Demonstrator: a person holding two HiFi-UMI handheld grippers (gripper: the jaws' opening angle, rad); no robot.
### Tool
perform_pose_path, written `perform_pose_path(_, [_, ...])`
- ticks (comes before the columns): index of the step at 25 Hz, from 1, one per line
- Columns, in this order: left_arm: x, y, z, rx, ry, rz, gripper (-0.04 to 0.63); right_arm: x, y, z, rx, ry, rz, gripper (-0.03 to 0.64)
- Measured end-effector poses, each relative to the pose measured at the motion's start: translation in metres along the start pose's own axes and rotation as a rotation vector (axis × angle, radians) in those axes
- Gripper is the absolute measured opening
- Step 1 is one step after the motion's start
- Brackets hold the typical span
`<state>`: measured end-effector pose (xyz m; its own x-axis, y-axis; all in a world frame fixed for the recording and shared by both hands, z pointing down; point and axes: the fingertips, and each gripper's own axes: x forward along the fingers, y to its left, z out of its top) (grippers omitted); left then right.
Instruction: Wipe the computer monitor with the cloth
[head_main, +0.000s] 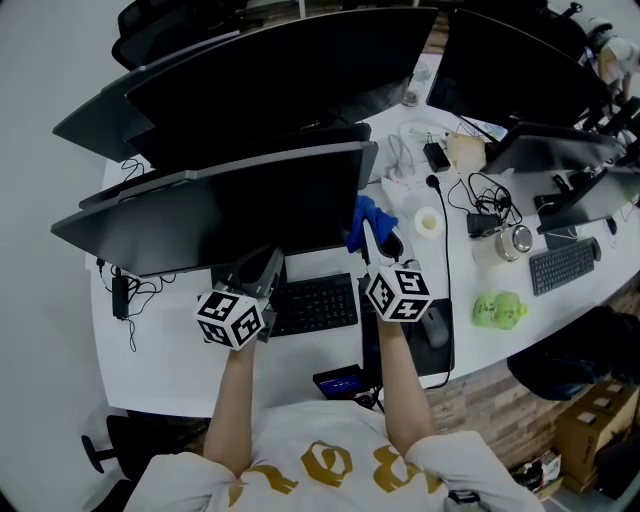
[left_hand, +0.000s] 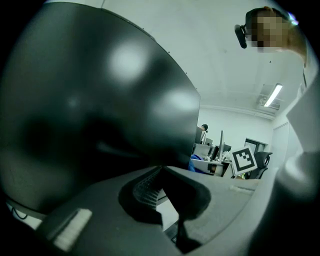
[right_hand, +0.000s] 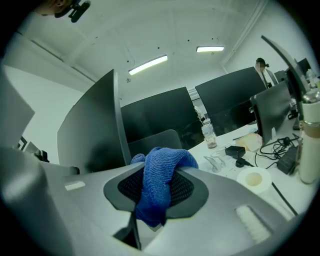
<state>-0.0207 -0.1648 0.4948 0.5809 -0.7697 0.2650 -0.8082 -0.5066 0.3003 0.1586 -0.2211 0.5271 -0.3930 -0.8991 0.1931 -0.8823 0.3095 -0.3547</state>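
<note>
The nearest black monitor stands in front of me, its dark screen filling the left gripper view. My right gripper is shut on a blue cloth, held just off the monitor's lower right corner. In the right gripper view the cloth hangs bunched between the jaws of the right gripper, with the monitor's edge to the left. My left gripper is shut and empty below the screen's lower edge; its tips sit close to the glass.
A black keyboard lies under the grippers, with a mouse and a phone nearby. More monitors stand behind. Cables, a tape roll, a green object and a second keyboard crowd the right side.
</note>
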Motion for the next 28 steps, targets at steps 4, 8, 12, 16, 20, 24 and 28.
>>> perform_pose_path(4, [0.001,0.003,-0.004,-0.005,0.009,0.002,0.001,0.001,-0.003,-0.009,0.026,0.013,0.000,0.123])
perform_pose_path(8, [0.003,0.001,-0.007,0.011,0.024,0.002,0.000,0.002,-0.007,-0.021,0.058,0.029,0.006,0.123])
perform_pose_path(12, [0.006,-0.002,-0.007,0.017,0.030,-0.006,0.000,0.004,-0.010,-0.030,0.075,0.044,0.014,0.123])
perform_pose_path(16, [0.006,0.001,-0.013,0.000,0.035,0.000,0.000,0.003,-0.014,-0.043,0.103,0.063,0.011,0.123])
perform_pose_path(20, [0.006,0.007,-0.022,0.037,0.056,0.023,0.000,0.004,-0.019,-0.054,0.130,0.076,-0.002,0.123])
perform_pose_path(24, [0.005,0.012,-0.040,0.033,0.090,0.043,0.001,0.004,-0.022,-0.064,0.159,0.094,-0.008,0.123])
perform_pose_path(28, [0.007,0.013,-0.048,0.028,0.110,0.045,0.000,0.005,-0.026,-0.074,0.204,0.119,-0.007,0.123])
